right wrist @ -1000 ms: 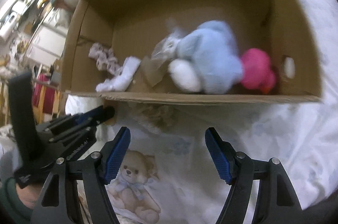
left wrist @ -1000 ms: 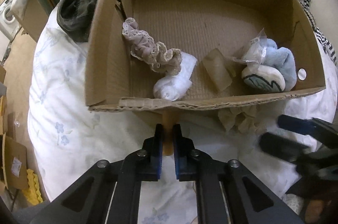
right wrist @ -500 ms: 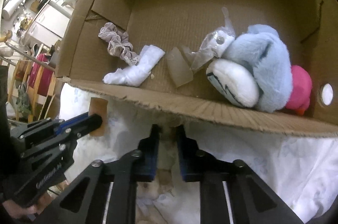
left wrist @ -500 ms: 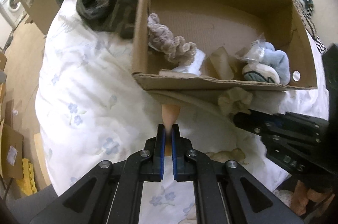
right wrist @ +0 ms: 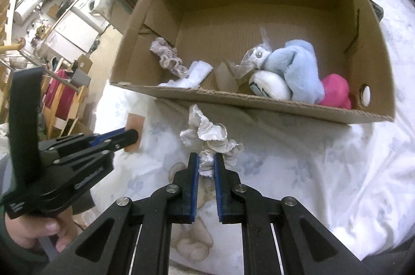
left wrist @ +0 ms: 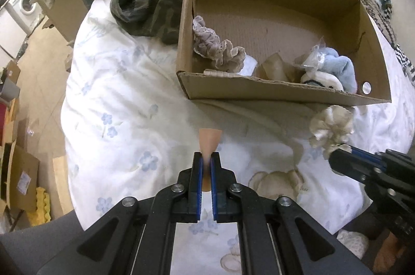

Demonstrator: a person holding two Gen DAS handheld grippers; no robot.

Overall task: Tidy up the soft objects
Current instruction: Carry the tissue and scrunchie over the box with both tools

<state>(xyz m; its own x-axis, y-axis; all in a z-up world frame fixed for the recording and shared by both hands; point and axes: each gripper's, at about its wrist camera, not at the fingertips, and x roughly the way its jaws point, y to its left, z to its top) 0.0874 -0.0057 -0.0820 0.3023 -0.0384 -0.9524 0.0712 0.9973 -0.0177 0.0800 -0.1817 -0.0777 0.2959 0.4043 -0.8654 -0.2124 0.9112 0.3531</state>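
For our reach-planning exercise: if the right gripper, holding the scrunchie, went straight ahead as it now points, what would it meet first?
Most likely the near wall of the cardboard box. The right gripper, shut on the cream scrunchie, points at it over bare bedding; depth is uncertain.

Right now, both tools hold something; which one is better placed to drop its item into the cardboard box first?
The right tool, probably. Its cream scrunchie hangs just before the near wall of the cardboard box. The left tool, shut on a peach sponge, sits further back over the duvet.
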